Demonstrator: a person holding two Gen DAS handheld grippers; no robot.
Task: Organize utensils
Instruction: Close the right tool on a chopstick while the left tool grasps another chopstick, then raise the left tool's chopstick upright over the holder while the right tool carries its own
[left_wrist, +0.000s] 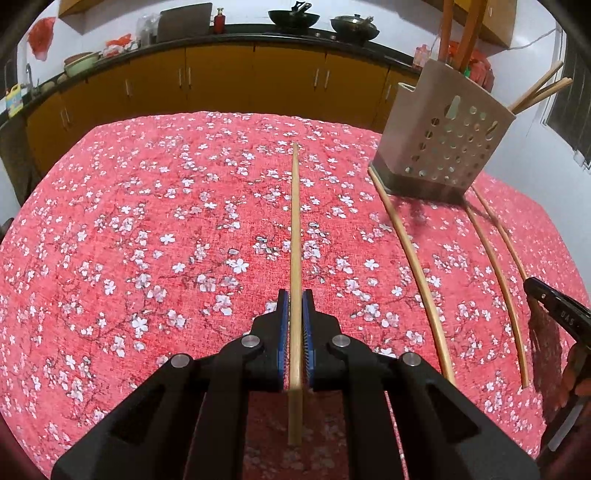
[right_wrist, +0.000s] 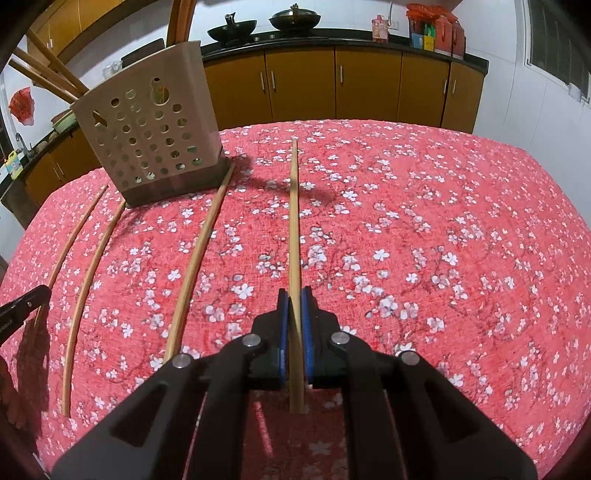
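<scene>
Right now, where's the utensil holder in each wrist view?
Left wrist: utensil holder is upper right, standing on the tablecloth, chopsticks sticking out of its top.
Right wrist: utensil holder is upper left, on the same cloth.
Shared landmark: the two woks on the back counter.

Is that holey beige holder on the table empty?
No. The holder stands upright with chopsticks poking out its top; others lie on the cloth.

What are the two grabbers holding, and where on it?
Each holds one chopstick near its back end: the left gripper one chopstick, the right gripper another chopstick.
</scene>
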